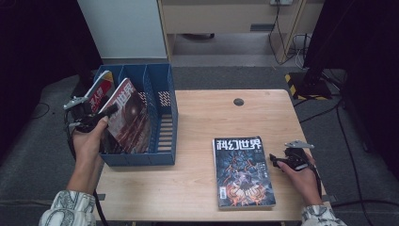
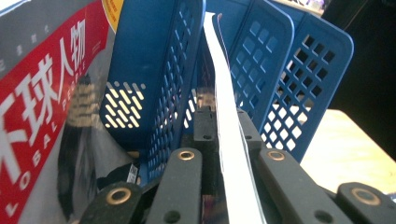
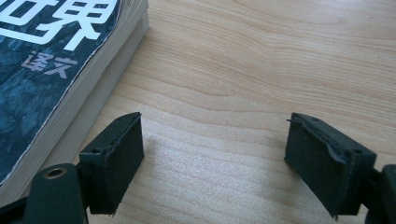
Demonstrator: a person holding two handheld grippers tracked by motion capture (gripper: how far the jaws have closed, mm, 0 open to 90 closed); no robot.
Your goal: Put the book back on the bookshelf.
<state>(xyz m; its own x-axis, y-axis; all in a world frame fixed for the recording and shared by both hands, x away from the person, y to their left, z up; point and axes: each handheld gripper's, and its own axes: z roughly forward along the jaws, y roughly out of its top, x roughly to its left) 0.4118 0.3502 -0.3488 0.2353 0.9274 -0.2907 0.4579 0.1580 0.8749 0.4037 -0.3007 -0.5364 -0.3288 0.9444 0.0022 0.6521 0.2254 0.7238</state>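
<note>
Left hand-held gripper (image 1: 109, 113): clamped on the edge of a magazine with a dark reddish cover (image 1: 130, 117), which is held tilted in the middle compartment of the blue file rack (image 1: 164, 125).
Right hand-held gripper (image 1: 274, 160): jaws apart with nothing between them, held low over the table (image 1: 197, 127) just beside the right edge of the dark-blue magazine (image 1: 242, 173).
Done: a red-covered magazine (image 1: 101, 92) is seen leaning in the leftmost compartment; the reddish one is judged partly lowered into its slot, not yet let go.
Left: the held magazine is to be seated and released; the dark-blue magazine lies flat on the table, well apart from the rack, and is judged the next to be filed.
Left gripper view: the white page edge (image 2: 229, 140) pinched between the jaws is shown, with the perforated blue dividers (image 2: 159, 79) close on both sides.
Right gripper view: bare wood between the open pads and the thick page block (image 3: 88, 88) of the flat magazine are shown.
High view: the whole layout and both hands are given, but not the grip itself.
</note>
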